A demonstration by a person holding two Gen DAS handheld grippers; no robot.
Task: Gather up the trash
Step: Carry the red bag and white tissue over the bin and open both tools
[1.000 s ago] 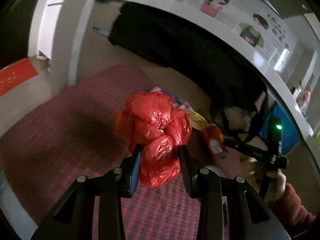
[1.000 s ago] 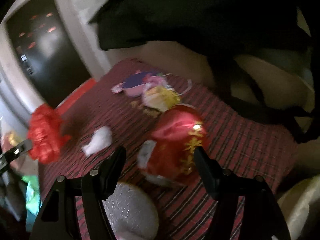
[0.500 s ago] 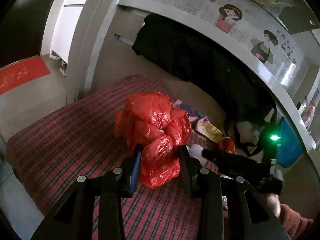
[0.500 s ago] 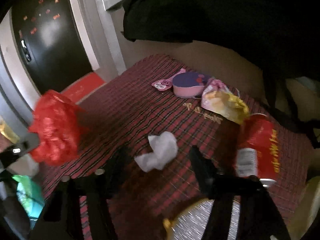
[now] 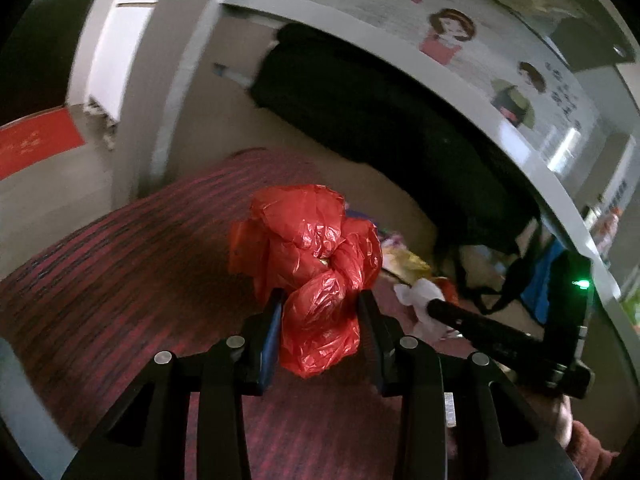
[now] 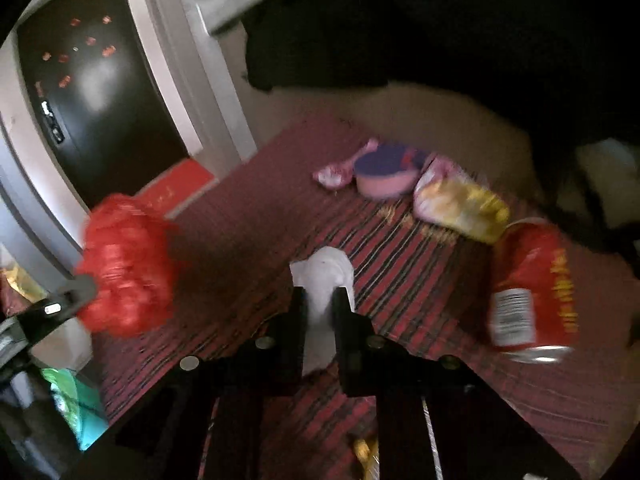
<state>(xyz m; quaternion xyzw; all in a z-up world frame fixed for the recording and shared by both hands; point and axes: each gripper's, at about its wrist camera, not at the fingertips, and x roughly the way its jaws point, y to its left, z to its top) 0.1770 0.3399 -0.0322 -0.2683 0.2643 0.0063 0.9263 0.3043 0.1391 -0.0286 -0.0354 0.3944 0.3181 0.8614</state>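
My left gripper (image 5: 320, 300) is shut on a crumpled red plastic bag (image 5: 312, 256) and holds it above the red plaid cloth (image 5: 120, 264). The bag also shows at the left of the right wrist view (image 6: 124, 268). My right gripper (image 6: 320, 296) is shut on a white crumpled tissue (image 6: 324, 276) that lies on the plaid cloth (image 6: 400, 264). The tissue and the right gripper's fingers also show in the left wrist view (image 5: 420, 296). A red can (image 6: 528, 292) lies on its side to the right. A yellow and pink snack wrapper (image 6: 460, 200) lies behind it.
A purple and pink box (image 6: 388, 176) and a small pink item (image 6: 336, 172) lie at the back of the cloth. A black garment (image 5: 380, 120) hangs behind. A black door (image 6: 92, 100) and a red mat (image 6: 176, 188) are at the left.
My right gripper moved left from the red can to the white tissue and closed on it. My left gripper kept hold of the red bag and shifted a little.
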